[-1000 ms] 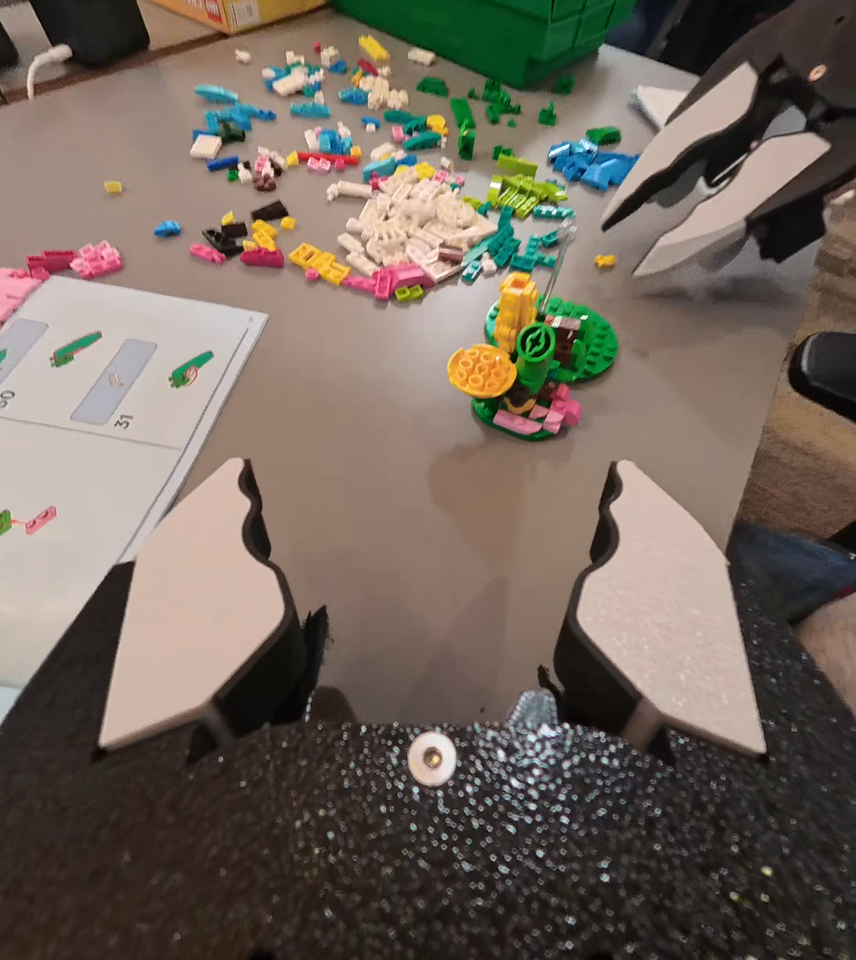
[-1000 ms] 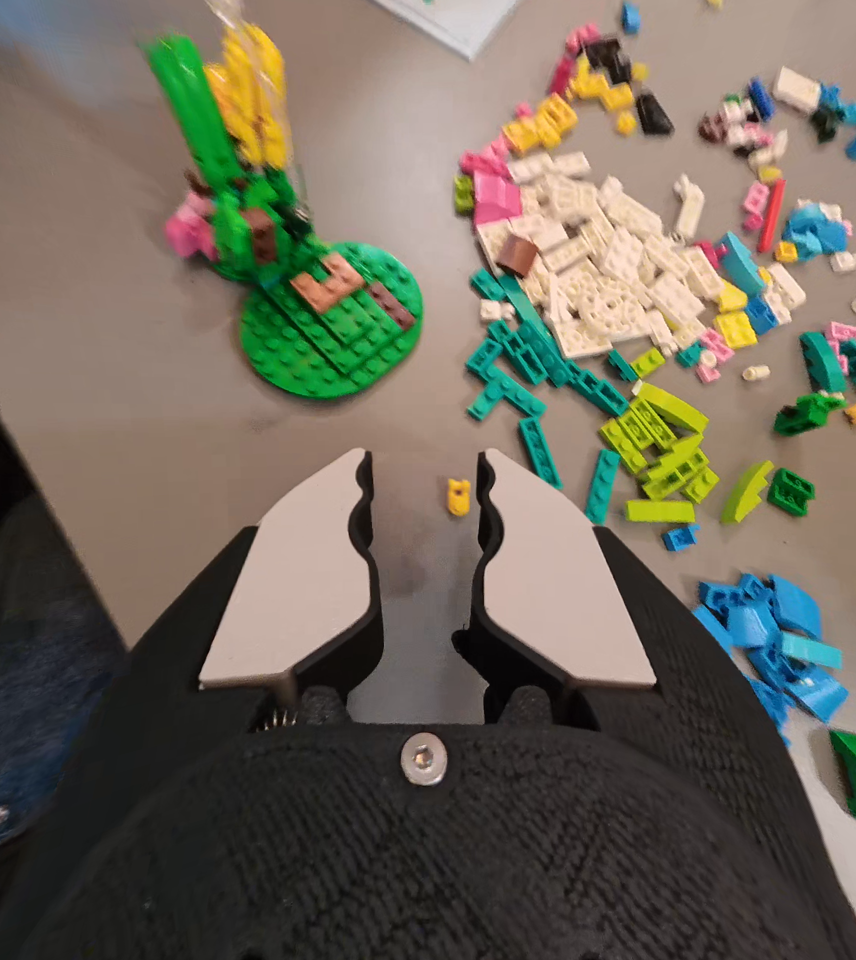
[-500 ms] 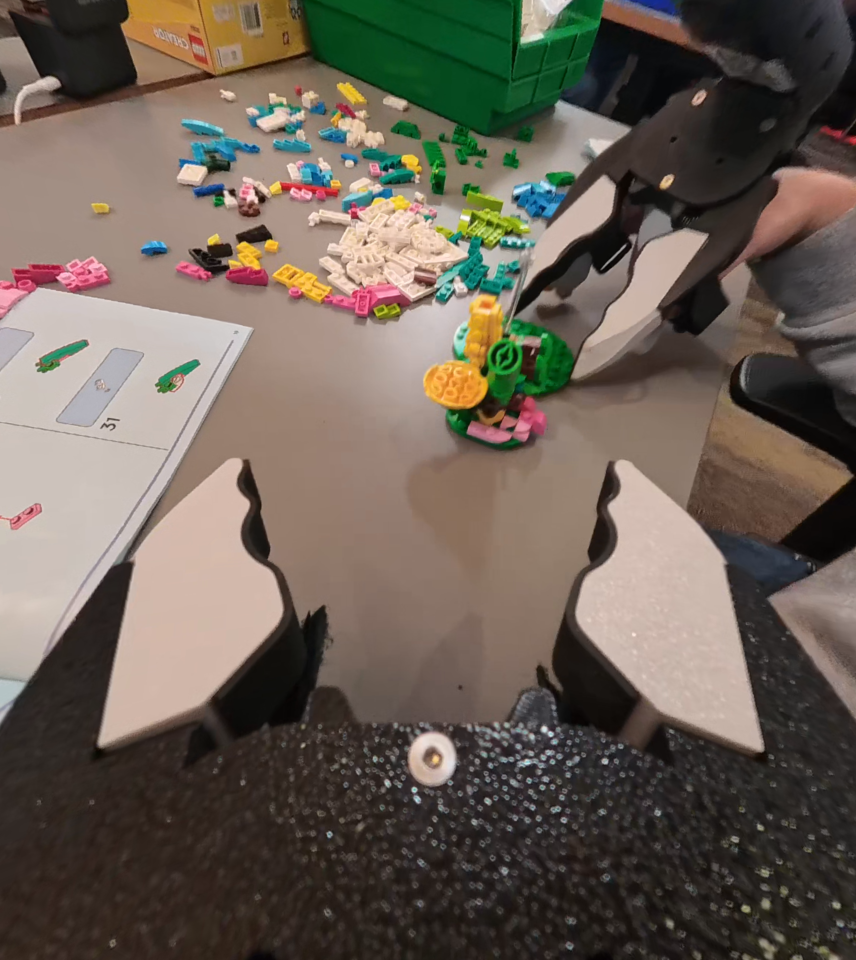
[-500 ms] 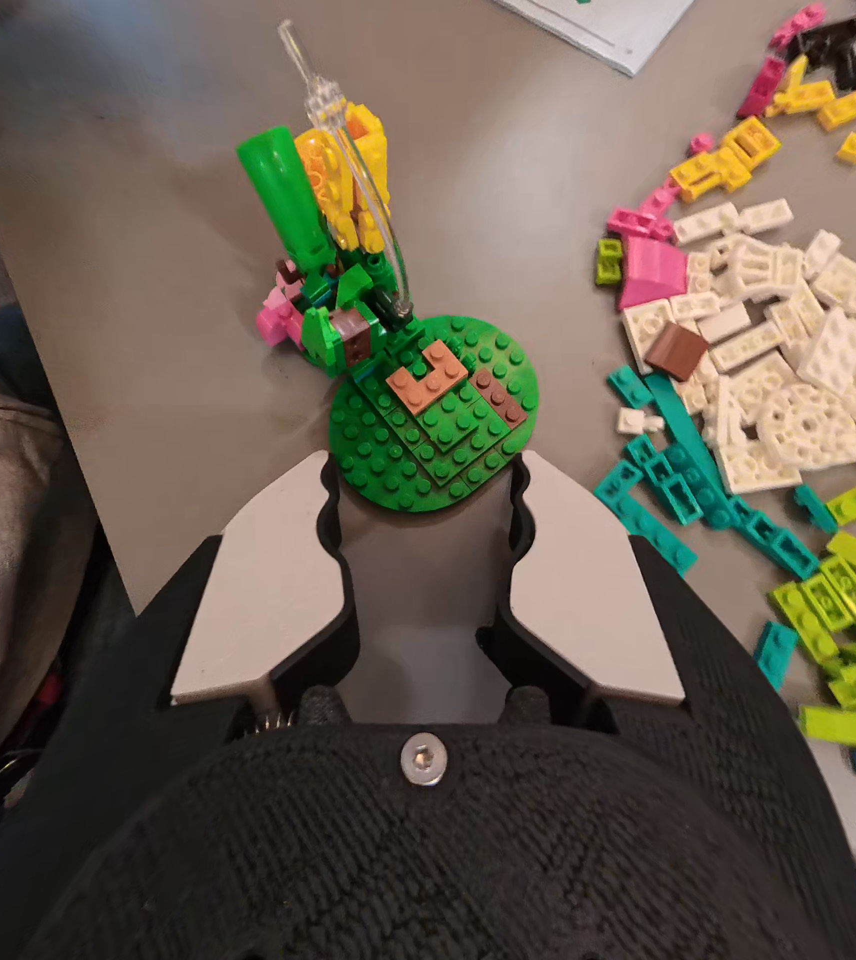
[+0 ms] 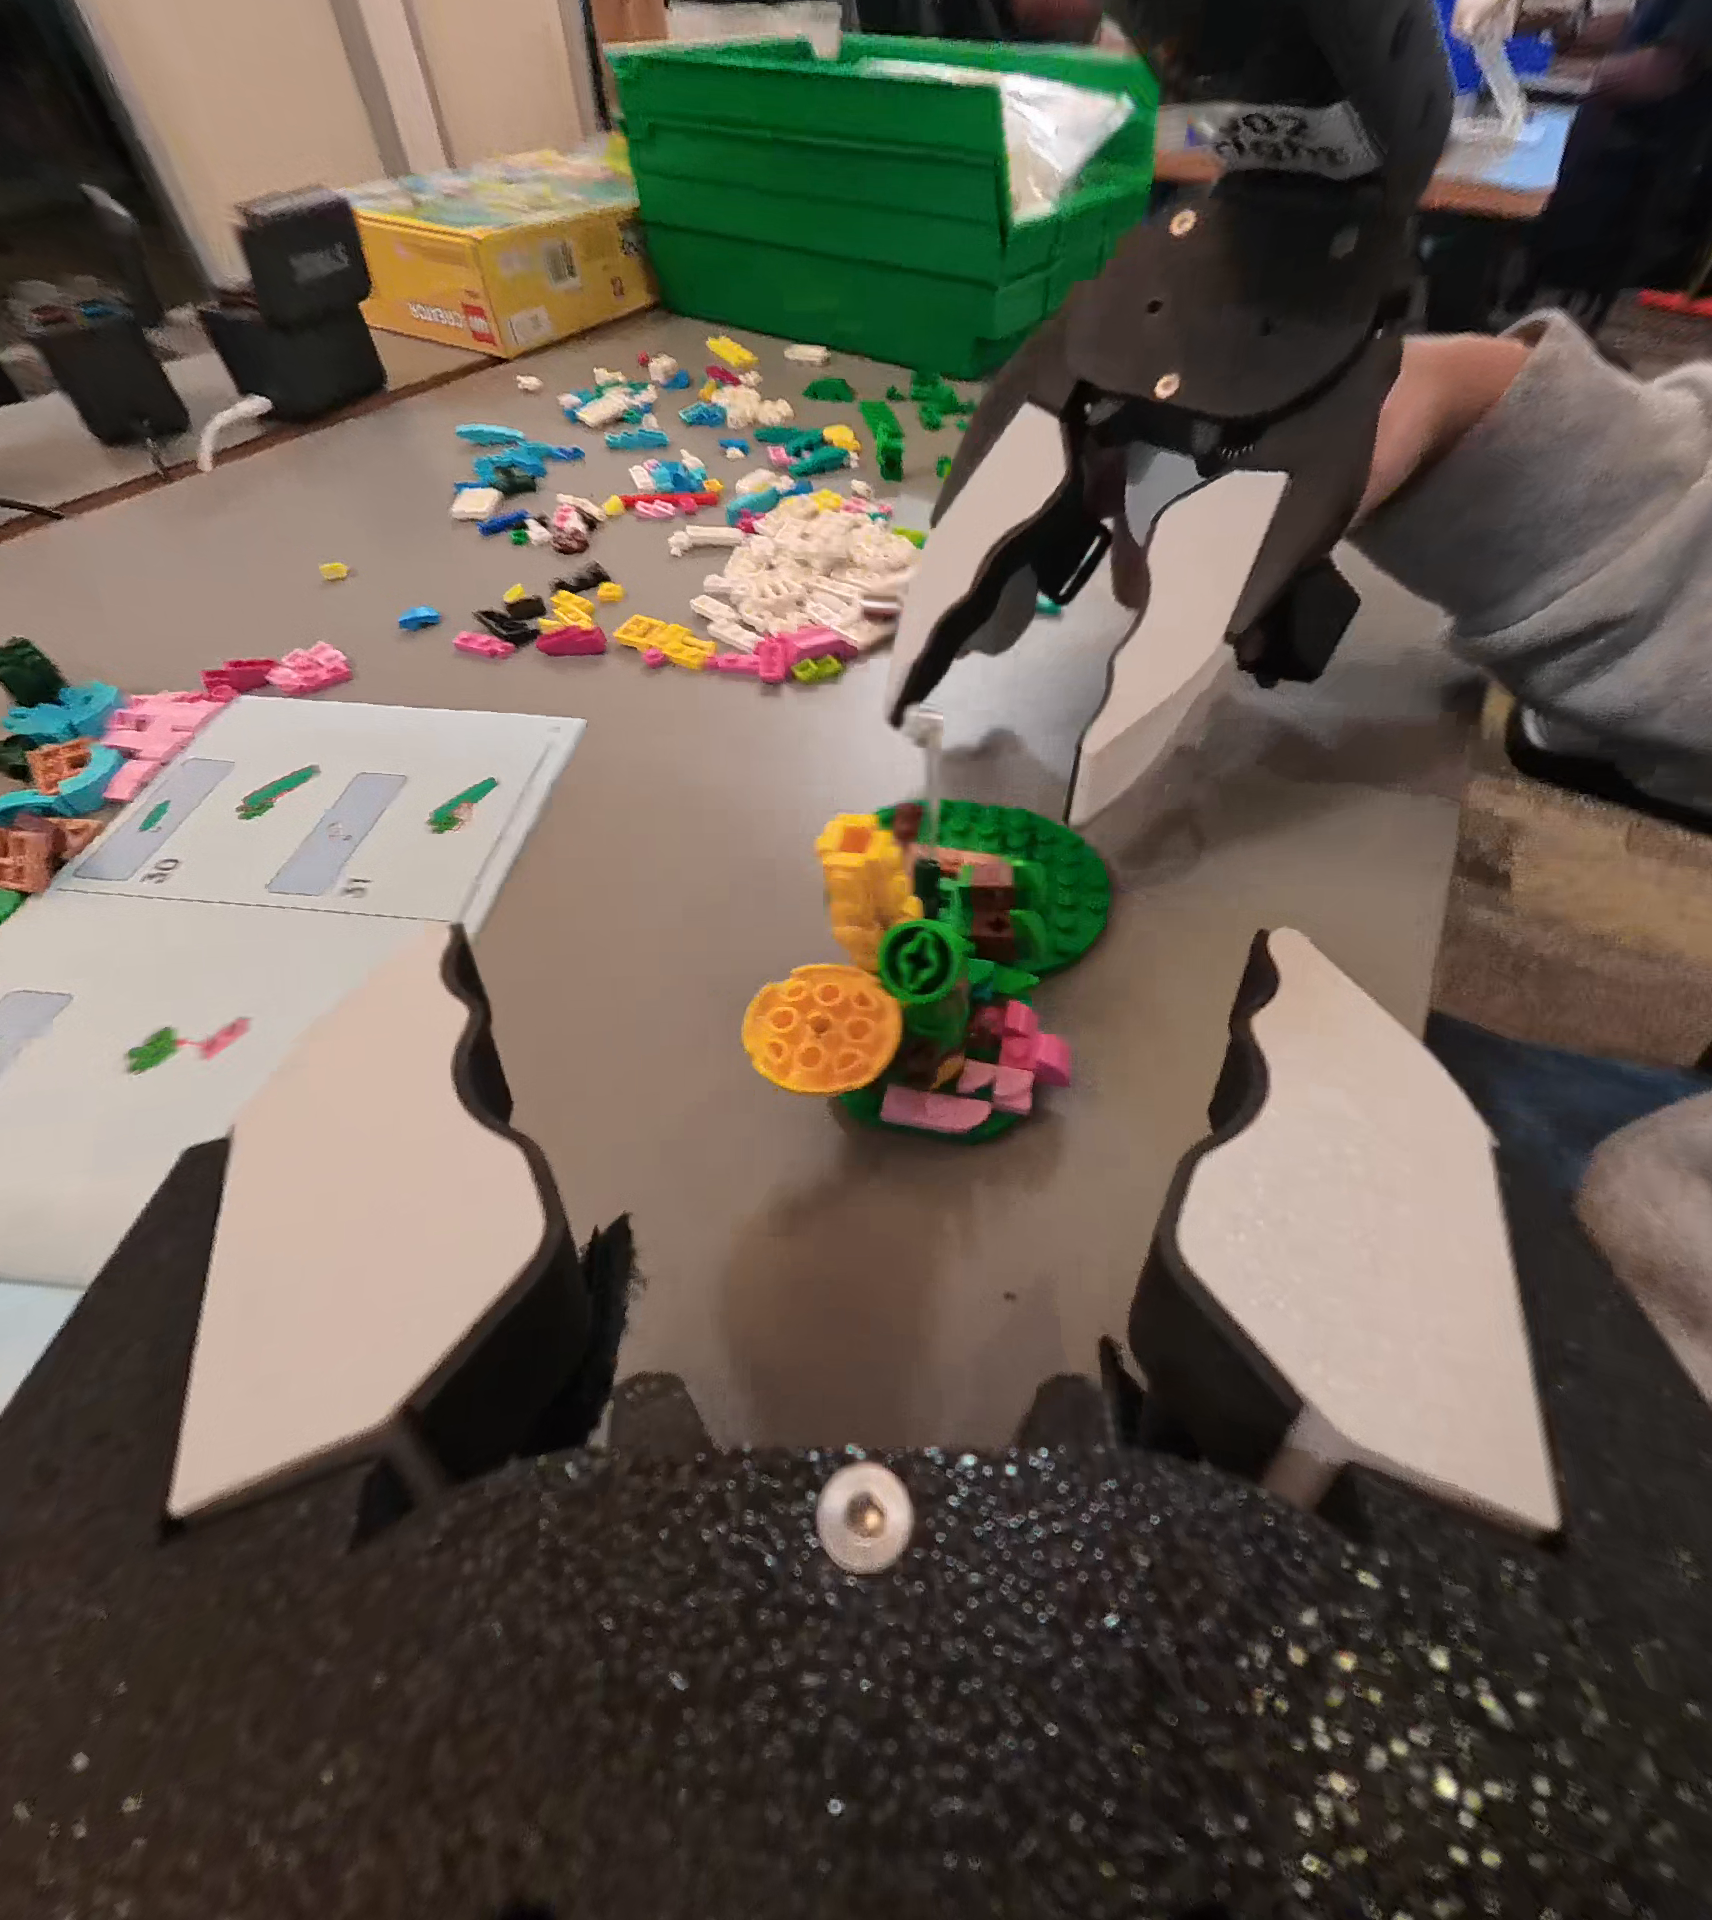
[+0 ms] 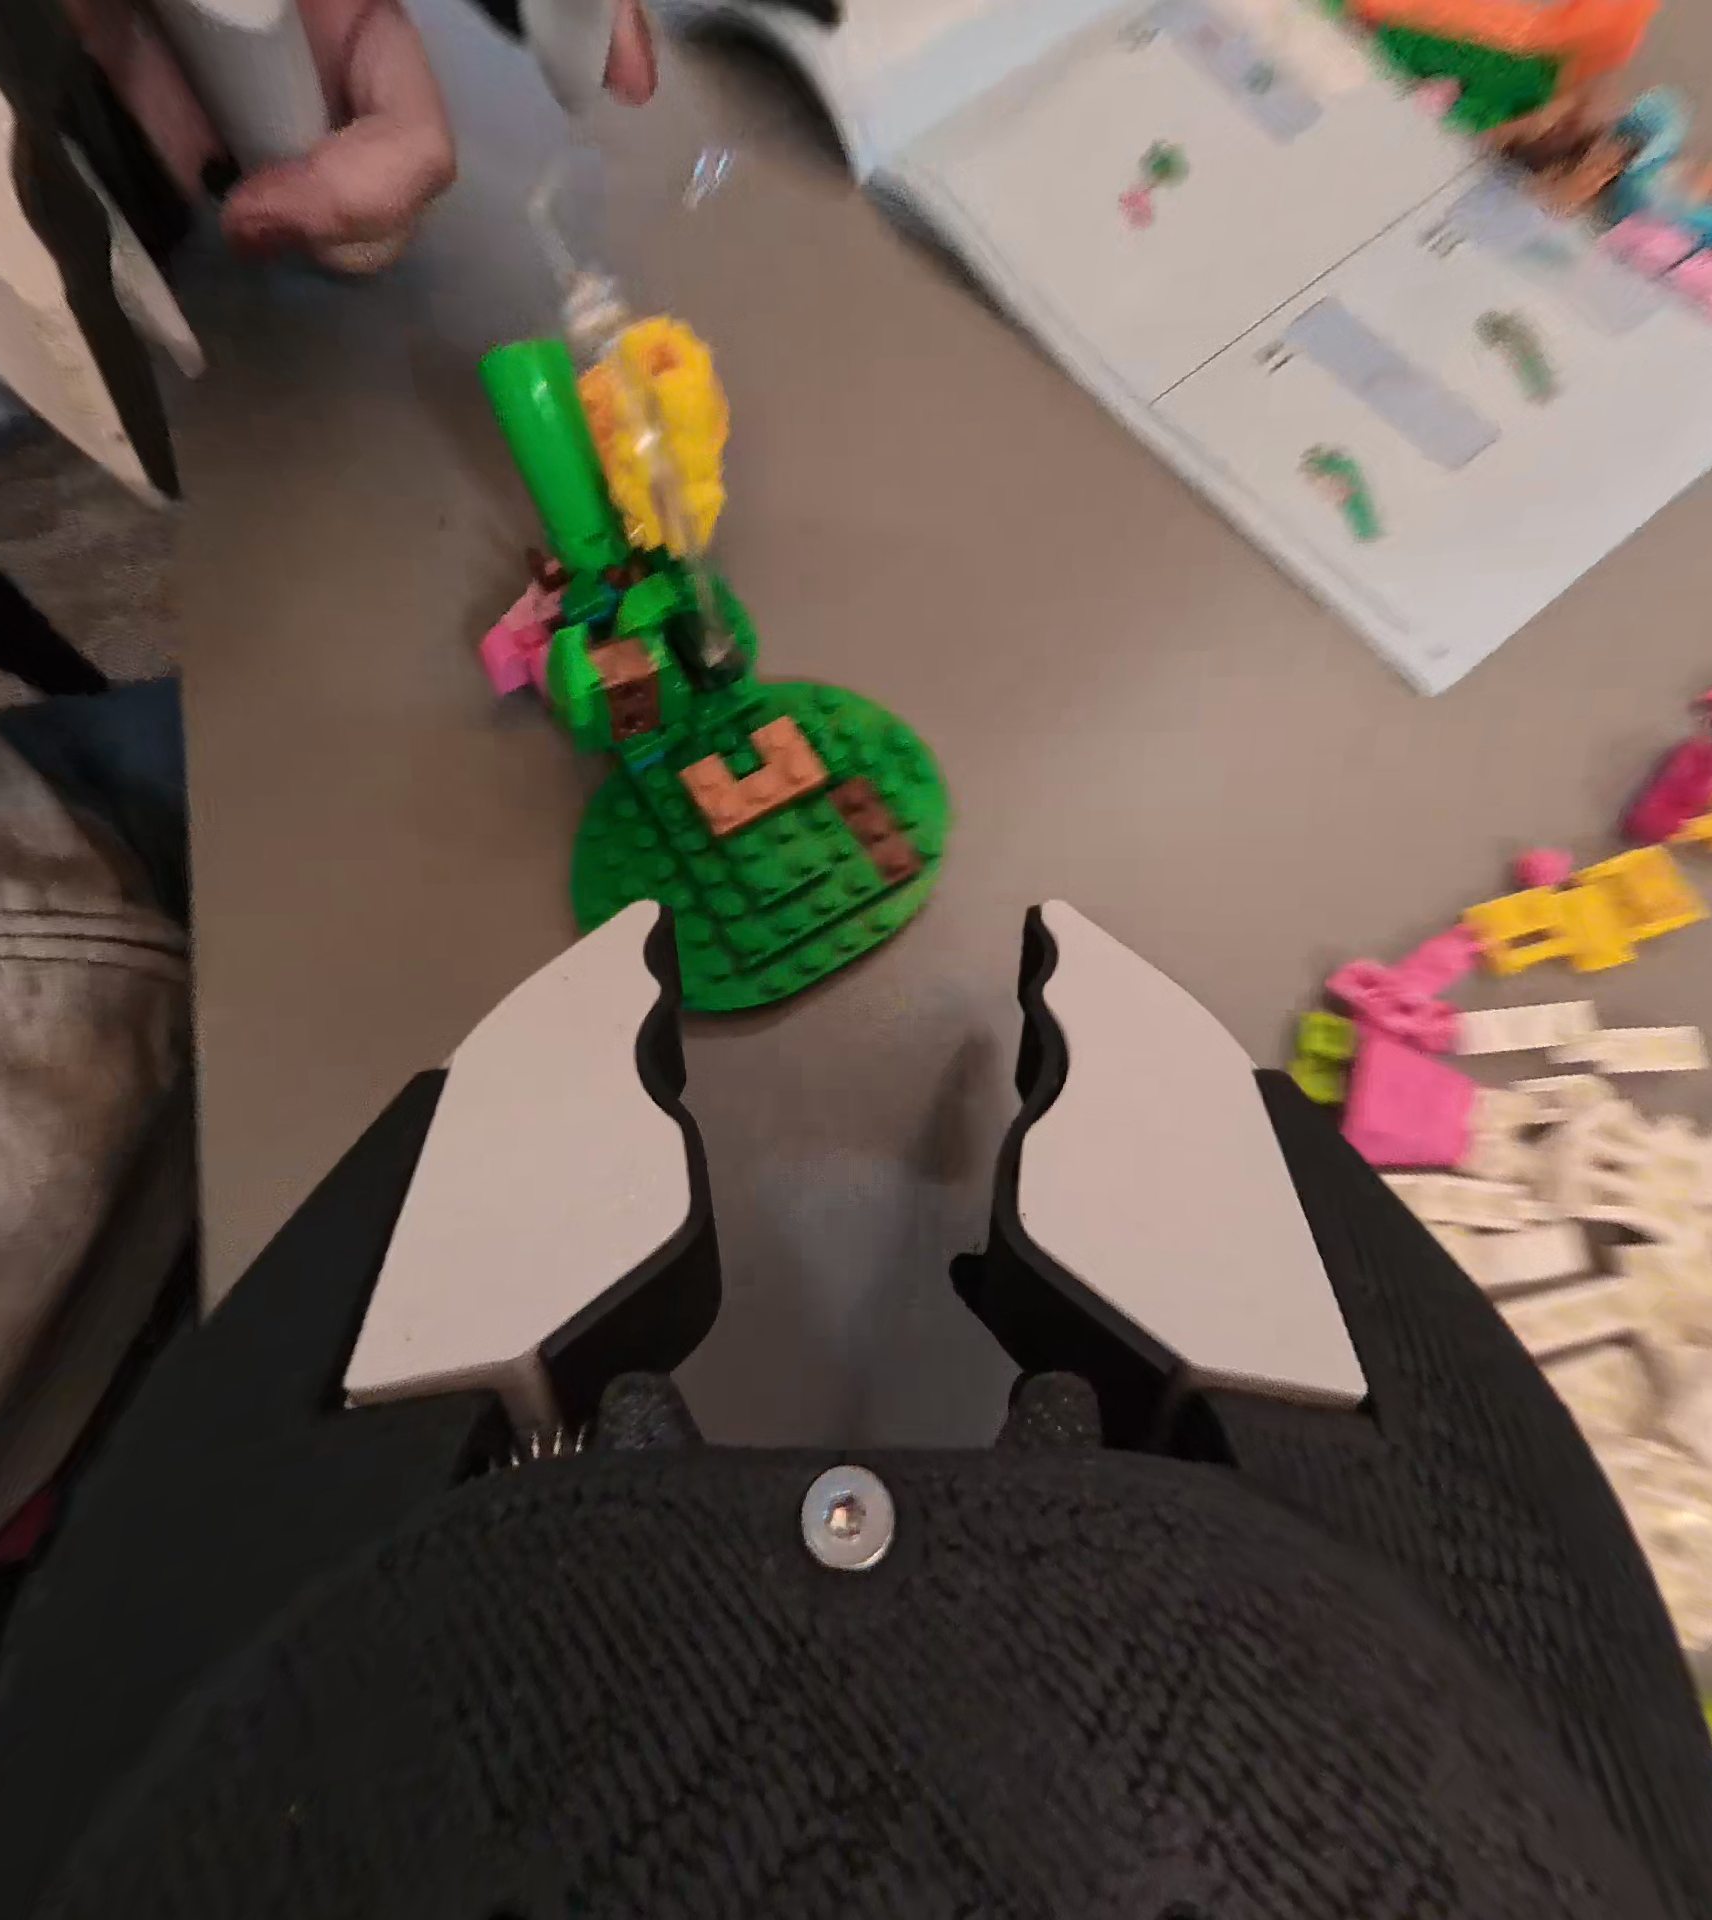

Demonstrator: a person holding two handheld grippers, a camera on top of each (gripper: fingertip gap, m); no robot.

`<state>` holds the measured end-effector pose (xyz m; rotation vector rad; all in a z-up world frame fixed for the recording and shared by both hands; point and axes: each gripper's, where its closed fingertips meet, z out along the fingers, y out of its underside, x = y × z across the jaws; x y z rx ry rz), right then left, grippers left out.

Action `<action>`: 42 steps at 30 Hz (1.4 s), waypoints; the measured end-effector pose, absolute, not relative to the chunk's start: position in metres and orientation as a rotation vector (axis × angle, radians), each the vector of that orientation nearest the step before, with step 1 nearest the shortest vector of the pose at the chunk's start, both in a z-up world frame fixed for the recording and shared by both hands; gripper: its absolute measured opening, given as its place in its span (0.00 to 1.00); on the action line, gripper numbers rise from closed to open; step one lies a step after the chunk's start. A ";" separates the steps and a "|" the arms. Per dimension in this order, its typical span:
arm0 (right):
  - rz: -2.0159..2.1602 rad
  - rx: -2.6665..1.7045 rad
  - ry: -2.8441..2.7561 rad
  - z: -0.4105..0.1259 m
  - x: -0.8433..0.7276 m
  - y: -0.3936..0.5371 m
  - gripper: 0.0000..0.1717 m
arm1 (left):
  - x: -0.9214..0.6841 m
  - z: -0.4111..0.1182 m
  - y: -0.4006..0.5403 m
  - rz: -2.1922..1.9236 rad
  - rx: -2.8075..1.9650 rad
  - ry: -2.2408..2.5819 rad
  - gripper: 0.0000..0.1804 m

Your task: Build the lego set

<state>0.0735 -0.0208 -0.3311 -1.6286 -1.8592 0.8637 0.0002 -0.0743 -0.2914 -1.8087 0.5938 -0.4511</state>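
My left tongs [image 5: 857,1039] are spread wide and bare above the surface [image 5: 686,769], the brick flower model [image 5: 919,977] standing just ahead between their tips. My right tongs [image 6: 841,971] are released too, holding nothing; their left tip overlaps the near rim of the model's round green base plate [image 6: 779,862]. Left of the left tongs lies the instruction booklet [image 5: 239,935]; beyond both, loose bricks [image 5: 779,582].
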 end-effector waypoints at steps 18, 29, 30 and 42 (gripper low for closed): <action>1.068 -1.037 -1.187 -0.238 0.059 0.019 0.23 | -0.057 -0.249 -0.057 -0.340 -1.513 0.318 0.57; 0.845 -1.005 -1.172 -0.240 0.059 0.029 0.08 | -0.044 -0.240 -0.073 -0.444 -1.424 0.401 0.24; 0.838 -1.007 -1.175 -0.241 0.059 0.029 0.07 | -0.045 -0.240 -0.073 -0.447 -1.421 0.394 0.24; 0.729 -1.021 -1.198 -0.248 0.057 0.036 0.00 | -0.041 -0.243 -0.072 -0.418 -1.433 0.429 0.09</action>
